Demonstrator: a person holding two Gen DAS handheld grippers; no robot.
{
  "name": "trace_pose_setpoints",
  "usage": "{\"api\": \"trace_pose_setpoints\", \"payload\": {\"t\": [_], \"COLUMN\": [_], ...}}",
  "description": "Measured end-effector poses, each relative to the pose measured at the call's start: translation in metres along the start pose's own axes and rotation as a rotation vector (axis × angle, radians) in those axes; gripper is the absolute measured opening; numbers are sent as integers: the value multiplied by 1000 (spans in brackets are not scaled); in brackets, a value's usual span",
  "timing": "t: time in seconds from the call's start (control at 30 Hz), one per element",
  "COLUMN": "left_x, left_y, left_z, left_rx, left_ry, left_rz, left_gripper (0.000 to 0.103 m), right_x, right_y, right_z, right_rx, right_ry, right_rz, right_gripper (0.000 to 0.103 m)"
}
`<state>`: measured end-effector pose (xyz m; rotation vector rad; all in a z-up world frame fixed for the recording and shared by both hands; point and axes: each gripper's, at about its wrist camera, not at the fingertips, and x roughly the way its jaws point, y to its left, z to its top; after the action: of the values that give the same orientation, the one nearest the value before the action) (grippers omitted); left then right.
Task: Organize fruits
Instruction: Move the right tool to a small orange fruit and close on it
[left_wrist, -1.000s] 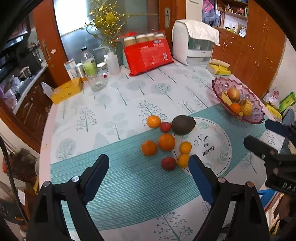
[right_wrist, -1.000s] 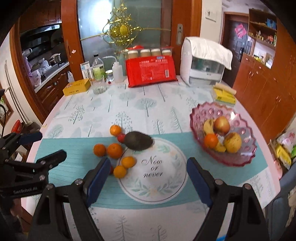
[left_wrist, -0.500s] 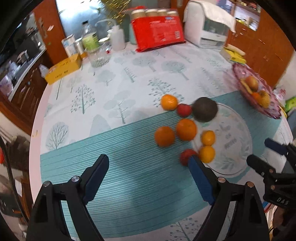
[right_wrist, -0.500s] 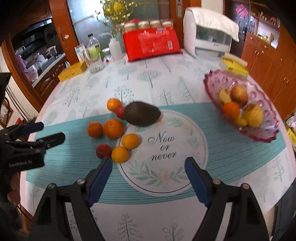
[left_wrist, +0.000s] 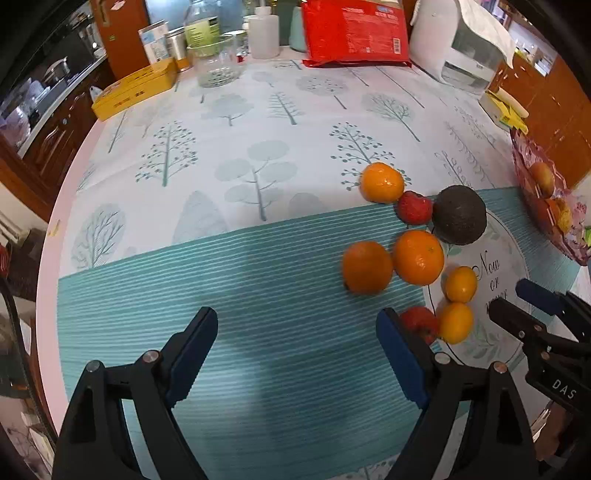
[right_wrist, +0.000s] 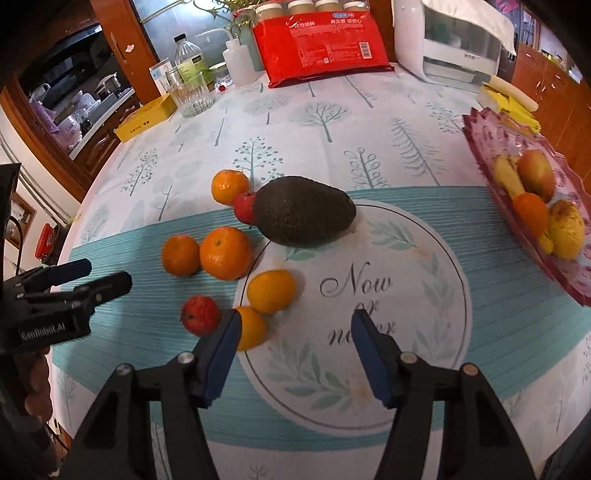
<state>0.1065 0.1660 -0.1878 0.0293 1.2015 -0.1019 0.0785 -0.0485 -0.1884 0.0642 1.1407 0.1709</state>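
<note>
right tongs (right_wrist: 291, 325) narrowing, empty | left tongs (left_wrist: 295, 325) wide, empty | small orange (right_wrist: 271, 291) front of avocado (right_wrist: 304, 210): light, firm, rolls; pinch its widest middle

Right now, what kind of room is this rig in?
Most likely a home dining area beside a kitchen: a table under a tree-print tablecloth with loose fruit, a pink glass fruit bowl, wooden cabinets, and pots on a counter at the left.

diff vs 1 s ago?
Both grippers came down toward the loose fruit. The right gripper has just been closing partway, nothing between its jaws; the left gripper stayed wide open and empty. Avocado, oranges and pink fruit bowl unmoved.
</note>
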Motion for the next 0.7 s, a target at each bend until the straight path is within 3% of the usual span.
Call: {"api": "trace_pose_setpoints", "payload": {"t": [0.57,0.7], "left_x": [37,41], "left_y": [-23,-23], "left_z": [22,23], "left_rx": [-40,-51], "left_ry": [30,32], "left_rz": [-23,-44], "left_gripper": [87,79], "right_x": [45,49], "right_y": [-2,-1], "right_z": [19,23], "right_rx": [3,-3], "right_ry": [91,103], "right_rz": [121,159], "right_gripper": [52,46]}}
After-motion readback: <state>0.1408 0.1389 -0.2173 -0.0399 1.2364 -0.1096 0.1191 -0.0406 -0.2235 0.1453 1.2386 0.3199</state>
